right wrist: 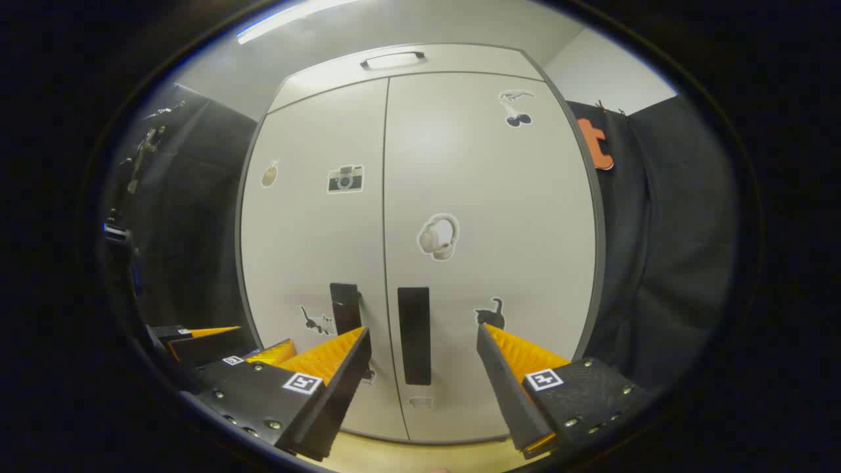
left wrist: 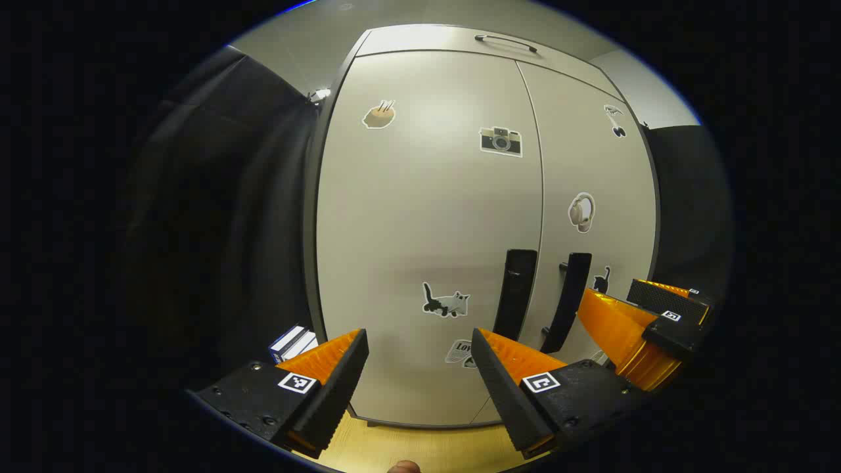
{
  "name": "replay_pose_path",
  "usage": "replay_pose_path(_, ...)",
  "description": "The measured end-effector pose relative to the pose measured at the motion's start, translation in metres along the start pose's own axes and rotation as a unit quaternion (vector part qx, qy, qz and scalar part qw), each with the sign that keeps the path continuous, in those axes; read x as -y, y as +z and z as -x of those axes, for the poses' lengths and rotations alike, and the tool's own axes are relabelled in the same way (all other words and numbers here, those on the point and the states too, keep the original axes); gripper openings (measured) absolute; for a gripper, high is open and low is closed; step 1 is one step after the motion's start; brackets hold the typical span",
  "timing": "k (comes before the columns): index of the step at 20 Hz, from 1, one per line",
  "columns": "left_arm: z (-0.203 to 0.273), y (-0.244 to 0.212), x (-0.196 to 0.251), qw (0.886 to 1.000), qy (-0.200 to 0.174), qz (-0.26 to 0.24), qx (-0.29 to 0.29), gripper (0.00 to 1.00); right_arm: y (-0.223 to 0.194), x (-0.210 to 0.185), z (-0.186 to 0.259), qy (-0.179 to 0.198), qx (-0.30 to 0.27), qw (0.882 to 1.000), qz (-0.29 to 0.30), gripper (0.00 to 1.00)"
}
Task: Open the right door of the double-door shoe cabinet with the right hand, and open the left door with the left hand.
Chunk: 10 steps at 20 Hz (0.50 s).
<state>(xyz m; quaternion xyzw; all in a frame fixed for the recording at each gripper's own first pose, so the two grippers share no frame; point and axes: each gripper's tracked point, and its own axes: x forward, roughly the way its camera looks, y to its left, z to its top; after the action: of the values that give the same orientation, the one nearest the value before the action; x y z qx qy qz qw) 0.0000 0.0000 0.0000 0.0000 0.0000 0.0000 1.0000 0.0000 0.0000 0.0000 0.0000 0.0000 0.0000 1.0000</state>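
The shoe cabinet (right wrist: 486, 197) stands straight ahead of both grippers, its two doors shut. In the right gripper view, the right door's handle (right wrist: 414, 335) lies ahead, between the spread fingers of the right gripper (right wrist: 420, 341), which is wide and holds nothing. In the left gripper view, the left door's handle (left wrist: 516, 292) stands ahead and just right of the left gripper (left wrist: 418, 341), likewise wide and empty. Stickers dot both doors. Black cloth (right wrist: 670, 263) flanks the cabinet.
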Motion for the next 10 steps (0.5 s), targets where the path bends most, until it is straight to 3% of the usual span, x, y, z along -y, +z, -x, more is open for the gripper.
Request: replay_pose_path(10,-0.002,-0.0011,-0.0089,1.0,-0.005,0.002,-0.003,0.98,-0.0074,-0.0045,-0.0044,-0.011,-0.011,1.0,-0.004,0.94)
